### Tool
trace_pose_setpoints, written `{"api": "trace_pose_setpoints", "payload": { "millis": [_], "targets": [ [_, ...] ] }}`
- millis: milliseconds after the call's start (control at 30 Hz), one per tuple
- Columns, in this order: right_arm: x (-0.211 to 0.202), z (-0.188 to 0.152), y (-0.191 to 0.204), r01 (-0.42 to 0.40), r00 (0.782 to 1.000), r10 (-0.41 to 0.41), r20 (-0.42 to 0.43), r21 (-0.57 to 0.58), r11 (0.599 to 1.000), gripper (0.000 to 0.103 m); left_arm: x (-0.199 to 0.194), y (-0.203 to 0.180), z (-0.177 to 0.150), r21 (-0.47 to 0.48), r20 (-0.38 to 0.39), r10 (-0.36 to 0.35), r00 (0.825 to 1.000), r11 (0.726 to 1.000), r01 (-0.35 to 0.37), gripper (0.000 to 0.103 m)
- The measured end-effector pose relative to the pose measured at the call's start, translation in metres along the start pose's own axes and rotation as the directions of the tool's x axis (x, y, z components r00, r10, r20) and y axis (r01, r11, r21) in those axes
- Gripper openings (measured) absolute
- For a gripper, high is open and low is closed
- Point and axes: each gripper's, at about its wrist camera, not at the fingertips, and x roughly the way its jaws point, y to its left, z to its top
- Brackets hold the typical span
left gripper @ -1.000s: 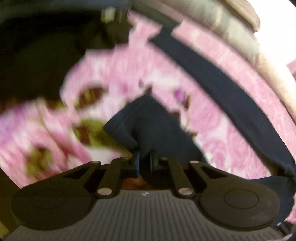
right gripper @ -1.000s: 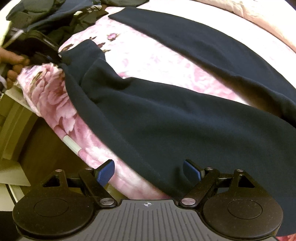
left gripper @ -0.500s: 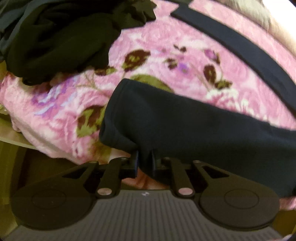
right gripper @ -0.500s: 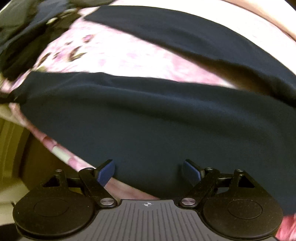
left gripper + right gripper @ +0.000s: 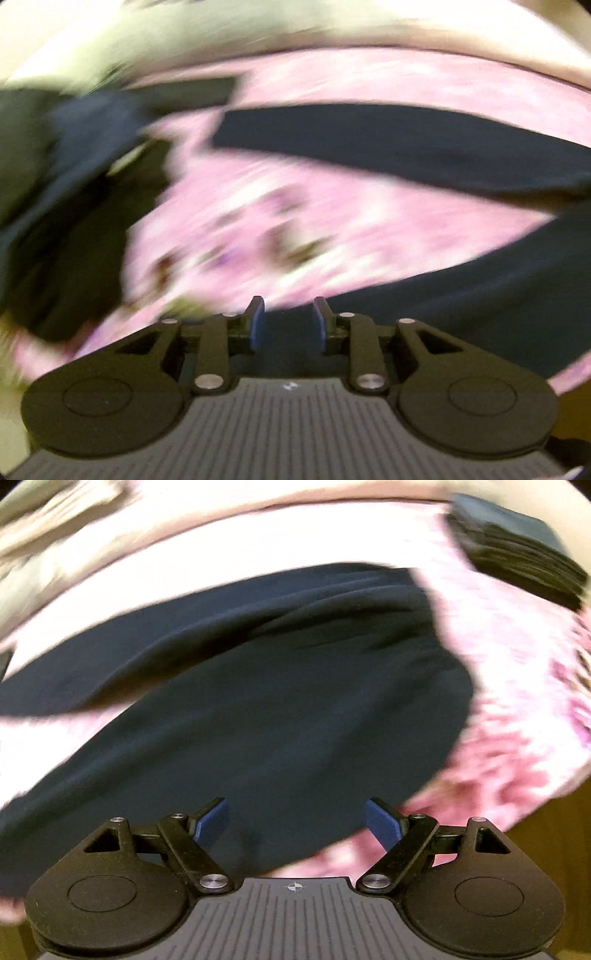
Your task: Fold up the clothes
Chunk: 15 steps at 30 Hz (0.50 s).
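Dark navy trousers (image 5: 480, 280) lie spread on a pink floral blanket (image 5: 295, 221). One leg (image 5: 406, 144) runs across the back, and the other passes under my left gripper (image 5: 288, 321). Its jaws are opening: the blue pads stand apart with navy cloth showing in the gap, and they do not press on it. The picture is blurred by motion. In the right wrist view the wide end of the trousers (image 5: 277, 701) fills the middle. My right gripper (image 5: 297, 823) hangs wide open just above the cloth, holding nothing.
A loose heap of dark clothes (image 5: 55, 206) lies at the left of the blanket. A stack of folded dark garments (image 5: 517, 557) sits at the far right on the blanket (image 5: 517, 672). The blanket's edge drops off in the lower right.
The left jaws, which pinched the navy leg end, have parted and let it go, and the view swung away. The right gripper swept along the trousers, still open, and the folded stack came into view.
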Motion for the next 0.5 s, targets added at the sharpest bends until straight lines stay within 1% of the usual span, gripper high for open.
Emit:
{"api": "trace_pose_setpoints", "payload": {
  "millis": [67,133,200,267,333,367,400,467,500],
  "targets": [
    [0.002,0.016,-0.047,-0.011,1.0,0.008,0.029,0.078,0.997,0.084,0.004,-0.056,0.018,0.099,0.022,-0.098,0.995,0.991,0.095,0.03],
    [0.011,0.032,-0.099,-0.077,0.996,0.067,0.063,0.183,0.98,0.084,0.007,-0.121,0.032,0.206,0.024,-0.176,0.984,0.964,0.168,0.03],
    [0.029,0.048,-0.144,-0.16,0.986,0.143,0.082,0.275,0.948,0.083,0.01,-0.183,0.043,0.289,0.008,-0.244,0.97,0.929,0.231,0.03],
    [0.051,0.059,-0.179,-0.231,0.973,0.216,0.084,0.328,0.916,0.083,0.01,-0.247,0.054,0.366,-0.015,-0.304,0.953,0.885,0.288,0.03],
    [0.075,0.063,-0.199,-0.306,0.951,0.3,0.076,0.38,0.873,0.082,0.008,-0.296,0.065,0.41,-0.028,-0.354,0.935,0.849,0.334,0.031],
    [0.085,0.063,-0.205,-0.34,0.937,0.34,0.072,0.404,0.849,0.064,0.006,-0.321,0.07,0.427,-0.039,-0.38,0.924,0.83,0.359,0.032],
    [0.093,0.063,-0.206,-0.368,0.925,0.373,0.072,0.419,0.83,0.053,0.006,-0.342,0.075,0.444,-0.051,-0.394,0.918,0.814,0.374,0.032],
    [0.1,0.061,-0.208,-0.4,0.912,0.398,0.103,0.443,0.802,0.053,0.005,-0.372,0.083,0.488,-0.069,-0.403,0.913,0.784,0.383,0.033],
    [0.104,0.061,-0.208,-0.417,0.904,0.41,0.119,0.454,0.788,0.039,0.005,-0.384,0.087,0.511,-0.076,-0.404,0.912,0.769,0.383,0.033]
  ]
}}
